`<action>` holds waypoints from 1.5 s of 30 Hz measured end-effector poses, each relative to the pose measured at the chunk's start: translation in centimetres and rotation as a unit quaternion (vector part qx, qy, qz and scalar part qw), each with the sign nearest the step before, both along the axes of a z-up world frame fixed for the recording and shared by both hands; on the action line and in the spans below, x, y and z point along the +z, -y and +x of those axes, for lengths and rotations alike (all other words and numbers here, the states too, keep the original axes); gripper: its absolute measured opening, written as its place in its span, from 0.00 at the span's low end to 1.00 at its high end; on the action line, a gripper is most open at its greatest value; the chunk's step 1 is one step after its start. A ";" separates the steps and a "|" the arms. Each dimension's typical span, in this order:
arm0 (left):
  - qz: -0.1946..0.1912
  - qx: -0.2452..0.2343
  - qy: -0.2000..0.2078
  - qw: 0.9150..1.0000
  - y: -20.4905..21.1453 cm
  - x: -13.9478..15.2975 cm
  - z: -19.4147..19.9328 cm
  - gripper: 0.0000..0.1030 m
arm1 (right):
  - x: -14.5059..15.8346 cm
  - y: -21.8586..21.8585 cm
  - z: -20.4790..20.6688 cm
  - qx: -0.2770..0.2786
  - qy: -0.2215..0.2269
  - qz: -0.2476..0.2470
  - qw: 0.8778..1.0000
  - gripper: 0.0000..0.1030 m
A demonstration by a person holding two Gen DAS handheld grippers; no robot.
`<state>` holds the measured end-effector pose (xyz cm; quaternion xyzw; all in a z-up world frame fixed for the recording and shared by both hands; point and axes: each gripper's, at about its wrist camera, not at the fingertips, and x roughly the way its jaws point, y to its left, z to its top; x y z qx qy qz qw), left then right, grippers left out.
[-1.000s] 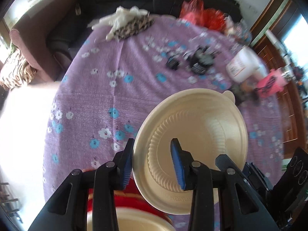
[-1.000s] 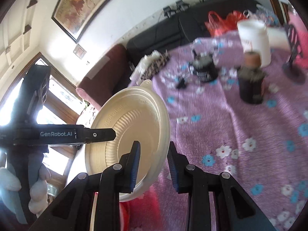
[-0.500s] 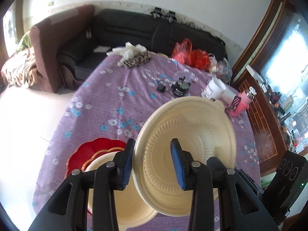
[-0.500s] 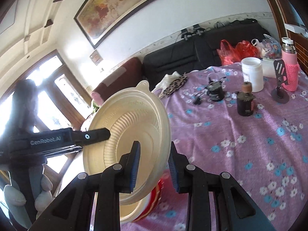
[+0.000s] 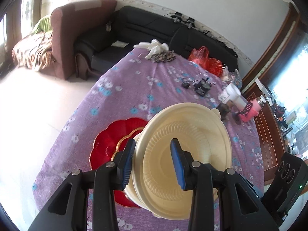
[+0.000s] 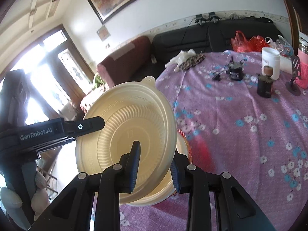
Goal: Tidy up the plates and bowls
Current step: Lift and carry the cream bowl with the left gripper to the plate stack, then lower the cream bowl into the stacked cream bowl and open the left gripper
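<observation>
A cream plastic bowl (image 5: 188, 146) is held up in the air, tilted, above the purple flowered table. My left gripper (image 5: 153, 161) is shut on its near rim. My right gripper (image 6: 155, 165) is shut on the same bowl (image 6: 125, 130) from the other side, with one pad inside and one outside. Under the bowl a second cream bowl (image 5: 132, 190) sits on a red scalloped plate (image 5: 113, 140) with a gold edge, near the table's front left. The left gripper's body shows in the right wrist view, at the left.
At the far side of the purple tablecloth (image 5: 134, 88) stand a white jar (image 6: 270, 62), a dark jar (image 6: 264, 87), a black gadget (image 6: 234, 72), a pink bottle (image 6: 303, 71), red bags (image 6: 244, 42) and a leopard cloth (image 6: 190, 60). A black sofa and a maroon armchair stand beyond.
Both grippers have risen and pulled back with the bowl, so the view widened. The red plate and the second bowl on it came into sight below.
</observation>
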<state>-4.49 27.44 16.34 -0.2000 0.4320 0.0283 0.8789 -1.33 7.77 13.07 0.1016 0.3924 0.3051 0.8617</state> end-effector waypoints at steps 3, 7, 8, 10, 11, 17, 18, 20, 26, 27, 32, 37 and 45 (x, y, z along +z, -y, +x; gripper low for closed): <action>-0.002 0.004 -0.009 1.000 -0.7 -1.3 0.1 0.36 | -0.8 -0.8 0.0 0.002 -0.007 -0.009 1.000 0.32; 0.001 0.007 -0.014 1.000 -0.9 -2.3 -0.2 0.36 | -1.5 -1.3 0.1 0.003 -0.013 -0.018 1.000 0.32; 0.002 0.007 -0.015 1.000 -0.9 -2.5 -0.1 0.36 | -1.5 -1.3 0.1 0.003 -0.013 -0.019 1.000 0.32; 0.002 0.008 -0.016 1.000 -1.0 -2.9 -0.2 0.36 | -1.7 -1.4 0.1 0.003 -0.013 -0.023 1.000 0.32; 0.003 0.009 -0.016 1.000 -1.0 -3.0 -0.2 0.36 | -1.8 -1.5 0.1 0.003 -0.014 -0.025 1.000 0.32; 0.013 0.017 -0.017 1.000 -0.9 -3.8 0.0 0.36 | -2.1 -1.9 -0.1 0.002 -0.003 -0.037 0.999 0.33; 0.014 0.019 -0.016 1.000 -0.9 -3.8 -0.1 0.36 | -2.1 -2.0 -0.1 0.003 0.000 -0.039 0.999 0.39; 0.016 0.024 -0.011 1.000 -0.9 -3.8 -0.2 0.36 | -1.9 -2.2 -0.4 0.003 0.012 -0.044 0.999 0.54; 0.022 0.039 0.008 0.999 -1.3 -3.2 -1.0 0.43 | -1.0 -2.7 -1.3 0.000 0.060 -0.067 0.996 0.66; 0.028 0.043 0.015 0.999 -1.3 -3.0 -1.3 0.45 | -0.8 -2.7 -1.4 -0.001 0.066 -0.069 0.995 0.66; 0.068 0.065 0.047 0.994 -1.2 -1.6 -2.6 0.57 | -0.4 -2.2 -1.6 -0.011 0.079 -0.069 0.994 0.71; 0.119 0.084 0.085 0.986 -0.3 -0.1 -4.1 0.65 | -0.3 -1.7 -1.5 -0.016 0.081 -0.071 0.994 0.73; 0.197 0.109 0.137 0.965 1.4 1.8 -6.2 0.75 | 0.2 -0.4 -2.0 -0.036 0.090 -0.062 0.993 0.76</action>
